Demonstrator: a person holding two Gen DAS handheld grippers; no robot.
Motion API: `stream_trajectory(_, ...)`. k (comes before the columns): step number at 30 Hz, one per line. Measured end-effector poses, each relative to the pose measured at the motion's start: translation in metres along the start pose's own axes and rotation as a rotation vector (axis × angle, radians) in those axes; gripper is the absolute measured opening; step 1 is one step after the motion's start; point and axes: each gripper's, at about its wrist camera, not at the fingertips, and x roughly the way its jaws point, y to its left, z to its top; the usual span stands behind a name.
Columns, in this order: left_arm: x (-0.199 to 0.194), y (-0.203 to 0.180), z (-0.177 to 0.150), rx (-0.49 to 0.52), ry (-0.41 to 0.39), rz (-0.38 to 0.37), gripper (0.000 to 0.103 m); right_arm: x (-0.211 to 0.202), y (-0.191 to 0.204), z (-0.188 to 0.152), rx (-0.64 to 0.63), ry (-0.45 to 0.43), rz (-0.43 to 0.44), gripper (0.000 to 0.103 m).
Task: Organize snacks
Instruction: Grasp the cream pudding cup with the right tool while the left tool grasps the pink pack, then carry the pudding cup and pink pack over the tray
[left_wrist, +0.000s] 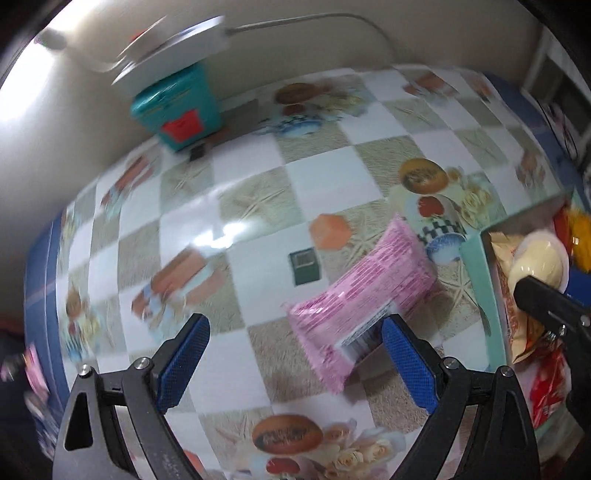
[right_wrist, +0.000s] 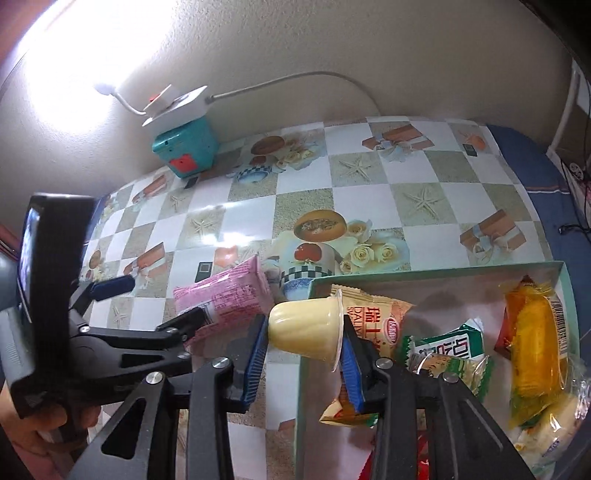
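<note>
My left gripper (left_wrist: 295, 332) is open and empty, just above the table, with its right finger (left_wrist: 406, 362) at the near end of a pink snack packet (left_wrist: 365, 295) lying on the tablecloth. The packet also shows in the right wrist view (right_wrist: 225, 295). My right gripper (right_wrist: 304, 334) is shut on a pale yellow pudding cup (right_wrist: 306, 326), held on its side over the left wall of a green box (right_wrist: 424, 275). The cup also shows in the left wrist view (left_wrist: 539, 258). The box holds several wrapped snacks, among them an orange packet (right_wrist: 535, 339) and a green-and-white packet (right_wrist: 448, 341).
A teal box (right_wrist: 184, 149) with a white corded device (right_wrist: 177, 101) on top stands at the back by the wall. The table has a checked patterned cloth (right_wrist: 369, 199). The left gripper (right_wrist: 110, 288) reaches in from the left in the right wrist view.
</note>
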Motion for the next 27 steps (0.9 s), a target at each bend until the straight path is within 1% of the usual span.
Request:
stream_trajectory(2,0.002,-0.012,0.005,0.070,-0.001,-0.004,0.095,0.000,-0.007,0.001,0.008,-0.001,-0.011,0.040)
stream_trajectory(5,0.009,-0.029,0.009,0.154,0.006,0.030,0.094,0.000,-0.015,0.002,0.029,-0.005,0.001,0.040)
stream_trajectory(6,0.012,-0.033,0.009,0.165,0.013,0.034,0.092,-0.001,-0.015,0.002,0.030,-0.005,0.002,0.040)
stream_trajectory(7,0.016,-0.035,0.011,0.166,0.019,0.031,0.084,0.000,-0.015,0.002,0.029,-0.004,0.002,0.040)
stream_trajectory(8,0.019,-0.035,0.012,0.154,0.024,0.009,0.077,0.001,-0.015,0.002,0.028,-0.002,0.002,0.040)
stream_trajectory(9,0.020,-0.035,0.013,0.139,0.029,-0.008,0.063,0.001,-0.015,0.002,0.027,0.000,0.004,0.040)
stream_trajectory(10,0.022,-0.033,0.012,0.118,0.037,-0.031,0.056,0.002,-0.015,0.002,0.028,0.003,0.006,0.040)
stream_trajectory(12,0.022,-0.028,0.012,0.077,0.039,-0.048,0.055,0.002,-0.015,0.001,0.029,0.008,0.009,0.040)
stream_trajectory(16,0.016,-0.017,0.008,0.004,0.037,-0.065,0.045,-0.001,-0.014,0.000,0.026,0.013,0.009,0.040)
stream_trajectory(20,0.005,-0.005,-0.004,-0.099,0.044,-0.040,0.043,-0.008,-0.015,-0.004,0.028,0.025,0.009,0.040)
stream_trajectory(22,-0.010,-0.001,-0.012,-0.163,0.018,-0.077,0.042,-0.014,-0.019,-0.007,0.034,0.033,0.005,0.040)
stream_trajectory(24,-0.031,0.001,-0.021,-0.233,-0.015,-0.146,0.042,-0.024,-0.025,-0.011,0.046,0.037,-0.004,0.040)
stream_trajectory(27,-0.059,-0.011,-0.030,-0.282,-0.052,-0.200,0.042,-0.041,-0.035,-0.017,0.070,0.029,-0.024,0.040)
